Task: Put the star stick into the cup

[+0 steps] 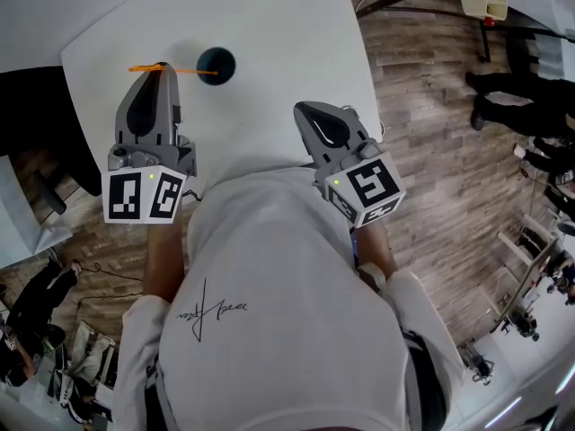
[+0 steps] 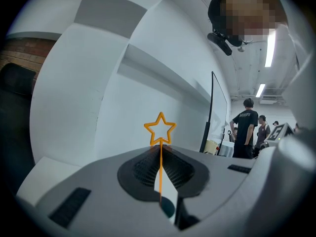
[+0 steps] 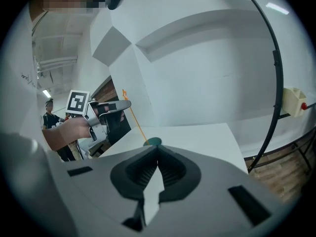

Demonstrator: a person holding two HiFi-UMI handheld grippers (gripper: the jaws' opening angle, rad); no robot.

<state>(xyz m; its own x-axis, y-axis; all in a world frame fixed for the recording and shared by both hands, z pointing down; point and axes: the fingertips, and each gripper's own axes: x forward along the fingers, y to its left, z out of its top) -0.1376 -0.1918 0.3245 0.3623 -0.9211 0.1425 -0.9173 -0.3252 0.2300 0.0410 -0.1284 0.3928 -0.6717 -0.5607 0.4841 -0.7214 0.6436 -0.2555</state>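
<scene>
Your left gripper point(image 1: 163, 66) is clenched on the star stick point(image 1: 190, 71) just beside the cup point(image 1: 216, 65), and the stick's plain end reaches the cup's mouth (star end points away). Your right gripper point(image 1: 304, 109) is near the cup, jaws together, empty.

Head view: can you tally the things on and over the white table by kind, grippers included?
Star stick: 1 (orange)
Cup: 1 (dark teal)
Grippers: 2 (left gripper, jaws shut on the stick; right gripper, nothing in its jaws)
Total: 4
</scene>
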